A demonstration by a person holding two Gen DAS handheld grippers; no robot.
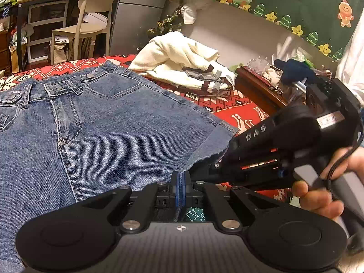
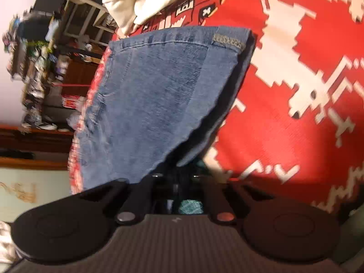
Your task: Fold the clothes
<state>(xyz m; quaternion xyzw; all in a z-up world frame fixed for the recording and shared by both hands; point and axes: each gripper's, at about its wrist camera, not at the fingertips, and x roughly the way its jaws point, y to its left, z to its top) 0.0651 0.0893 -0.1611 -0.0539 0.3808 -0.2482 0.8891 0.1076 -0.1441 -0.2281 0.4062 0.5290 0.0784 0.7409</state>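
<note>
Blue denim shorts (image 1: 102, 125) lie spread on a red patterned blanket (image 1: 245, 111), waistband at the far end. My left gripper (image 1: 180, 182) is shut, its blue pads (image 1: 174, 183) pinching the frayed leg hem. The black body of the right gripper (image 1: 284, 136), held by a hand (image 1: 318, 195), reaches in from the right to the same hem beside it. In the blurred right wrist view the shorts (image 2: 159, 91) hang folded from my right gripper (image 2: 179, 177), which is shut on their edge above the blanket (image 2: 295, 68).
A cream sweater (image 1: 177, 61) with striped cuffs lies bunched behind the shorts; it also shows as the cream sweater (image 2: 127, 0) at the top of the right wrist view. A wooden tray (image 1: 257, 84) of clutter stands at the right. A pale chair (image 1: 91, 18) and shelves stand beyond the bed.
</note>
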